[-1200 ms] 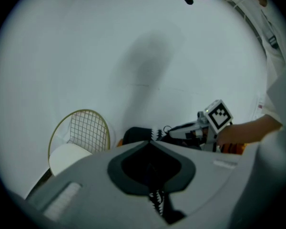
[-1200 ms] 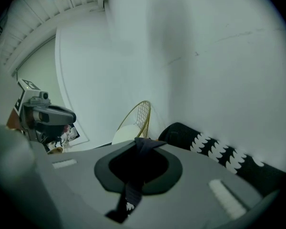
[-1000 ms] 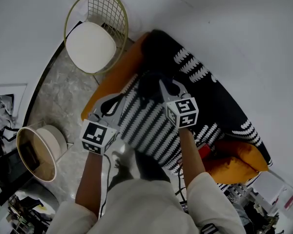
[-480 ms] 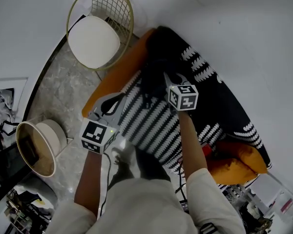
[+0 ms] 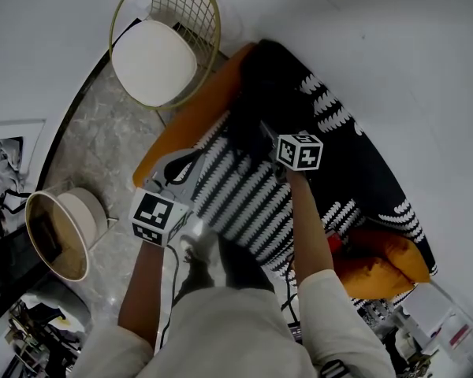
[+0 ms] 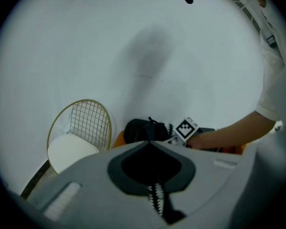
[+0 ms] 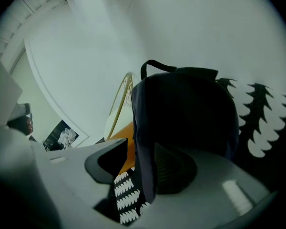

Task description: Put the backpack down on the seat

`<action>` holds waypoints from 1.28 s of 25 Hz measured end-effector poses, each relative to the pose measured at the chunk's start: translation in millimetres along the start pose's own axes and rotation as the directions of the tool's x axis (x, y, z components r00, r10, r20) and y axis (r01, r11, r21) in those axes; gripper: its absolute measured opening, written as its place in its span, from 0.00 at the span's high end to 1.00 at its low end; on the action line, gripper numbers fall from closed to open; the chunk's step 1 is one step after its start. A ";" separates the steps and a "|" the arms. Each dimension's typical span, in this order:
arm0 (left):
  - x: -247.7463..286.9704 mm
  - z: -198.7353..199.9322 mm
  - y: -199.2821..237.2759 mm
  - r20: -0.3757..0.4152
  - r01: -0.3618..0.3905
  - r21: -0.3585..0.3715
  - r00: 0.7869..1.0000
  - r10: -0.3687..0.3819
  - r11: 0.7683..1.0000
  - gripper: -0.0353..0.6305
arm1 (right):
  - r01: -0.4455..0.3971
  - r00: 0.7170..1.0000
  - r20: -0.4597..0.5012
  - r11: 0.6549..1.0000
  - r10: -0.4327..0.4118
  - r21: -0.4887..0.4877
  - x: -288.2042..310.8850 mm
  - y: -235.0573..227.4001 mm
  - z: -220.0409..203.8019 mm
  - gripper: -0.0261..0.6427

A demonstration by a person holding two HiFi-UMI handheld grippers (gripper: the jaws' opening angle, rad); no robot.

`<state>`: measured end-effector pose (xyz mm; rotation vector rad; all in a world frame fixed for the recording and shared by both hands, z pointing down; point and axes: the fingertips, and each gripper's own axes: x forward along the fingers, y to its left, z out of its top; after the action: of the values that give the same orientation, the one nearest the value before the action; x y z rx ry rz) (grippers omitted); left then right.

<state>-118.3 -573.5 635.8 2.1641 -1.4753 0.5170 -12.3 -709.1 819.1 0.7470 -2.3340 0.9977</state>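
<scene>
The backpack [image 5: 254,85] stands on the sofa [image 5: 191,116] at its 12 o'clock end, close to the seat edge. Free floor [image 5: 102,148] lies at 9 o'clock, and a wire chair [image 5: 154,53] at 11. The right gripper [image 7: 142,163] is opening, with the backpack's side between its jaws. The left gripper [image 6: 150,144] is pressed together and empty, over the patterned blanket [image 5: 244,195].

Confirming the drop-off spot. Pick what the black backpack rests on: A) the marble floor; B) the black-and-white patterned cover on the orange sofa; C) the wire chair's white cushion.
B: the backpack stands on the patterned cover draped over the orange sofa, apart from the wire chair.
</scene>
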 end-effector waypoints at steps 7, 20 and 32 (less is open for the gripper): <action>-11.7 1.3 0.0 0.010 -0.012 0.005 1.000 0.012 1.000 0.94 | 0.046 0.999 -0.027 0.998 -0.044 0.050 -20.9 -3.5 -36.0 0.69; -74.9 -0.3 -24.1 0.070 0.004 0.049 0.998 -0.007 0.999 0.94 | 0.119 0.988 0.104 0.992 -0.113 -0.047 -102.9 62.8 -21.6 0.69; -179.6 3.9 -41.2 0.144 -0.016 0.083 0.990 0.004 0.996 0.94 | 0.241 0.954 0.221 0.957 -0.203 -0.161 -212.7 165.5 -15.1 0.88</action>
<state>-142.8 -426.5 527.2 2.3028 -1.5662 0.4411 39.1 -539.8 615.3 1.0506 -2.4036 0.6190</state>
